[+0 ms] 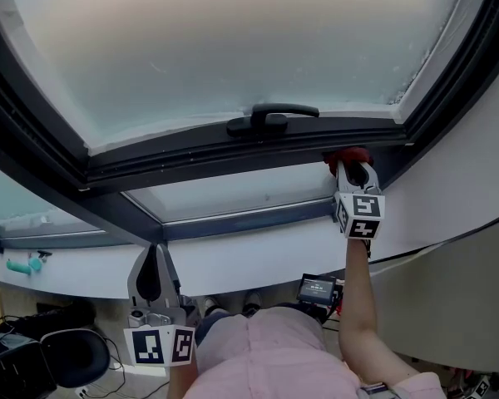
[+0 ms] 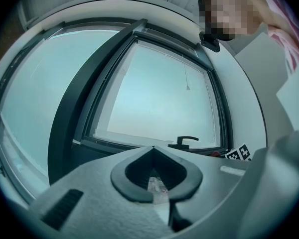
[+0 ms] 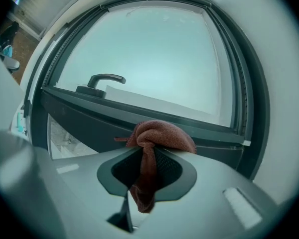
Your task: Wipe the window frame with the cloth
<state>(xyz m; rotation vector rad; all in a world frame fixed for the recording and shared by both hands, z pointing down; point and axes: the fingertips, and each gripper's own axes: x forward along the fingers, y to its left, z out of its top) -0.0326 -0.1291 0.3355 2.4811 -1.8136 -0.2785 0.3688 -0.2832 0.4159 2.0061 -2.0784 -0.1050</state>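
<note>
A dark grey window frame (image 1: 233, 152) runs across the head view, with a black handle (image 1: 270, 116) on its lower rail. My right gripper (image 1: 350, 163) is raised to the right end of that rail, shut on a red-brown cloth (image 1: 347, 155) that presses against the frame. In the right gripper view the cloth (image 3: 157, 138) bunches over the shut jaws, just under the rail (image 3: 139, 113), with the handle (image 3: 102, 81) to the left. My left gripper (image 1: 155, 273) hangs low below the sill, shut and holding nothing. The left gripper view shows the window frame (image 2: 89, 133) from afar.
A white sill (image 1: 258, 256) curves below the frame. A second pane (image 1: 33, 214) lies at the left. A white wall (image 1: 474, 181) flanks the right. A teal object (image 1: 23, 265) sits at far left, and an office chair (image 1: 62, 356) stands on the floor. A person's pink-shirted torso (image 1: 274, 364) fills the bottom.
</note>
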